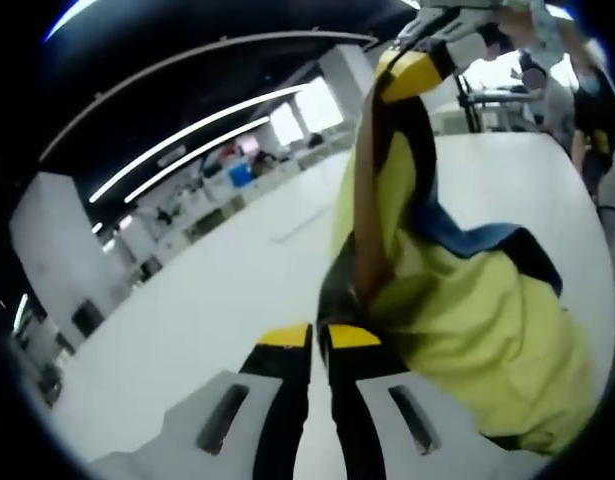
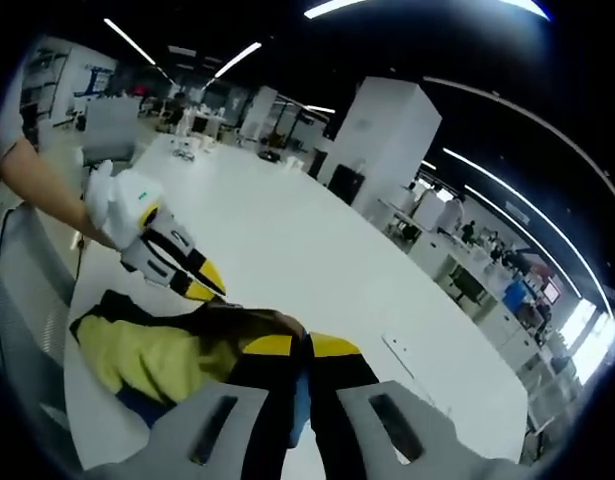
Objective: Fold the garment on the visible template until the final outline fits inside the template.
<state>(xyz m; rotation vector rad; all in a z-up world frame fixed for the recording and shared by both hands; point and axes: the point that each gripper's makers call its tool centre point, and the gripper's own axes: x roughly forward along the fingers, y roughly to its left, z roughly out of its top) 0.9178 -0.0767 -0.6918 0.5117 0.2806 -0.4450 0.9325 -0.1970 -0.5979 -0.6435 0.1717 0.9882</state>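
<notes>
The garment (image 1: 457, 300) is yellow with black and blue trim, and it hangs bunched above the white table (image 1: 217, 290). My left gripper (image 1: 320, 337) is shut on a dark edge of it at the bottom of the left gripper view. At the top of that view, my right gripper (image 1: 415, 72) pinches the garment's upper end. In the right gripper view, my right gripper (image 2: 301, 347) is shut on blue and black cloth, with the yellow garment (image 2: 152, 358) spread to the left. The left gripper (image 2: 205, 287) comes in from the left, held by a person's arm (image 2: 42, 190), its tips on the cloth.
The long white table (image 2: 317, 250) stretches away, with a faint marked line (image 1: 299, 228) on its surface. Desks and monitors (image 1: 237, 175) stand past its far edge, beside a white pillar (image 2: 387, 140). People (image 1: 552, 85) stand beyond the table in the left gripper view.
</notes>
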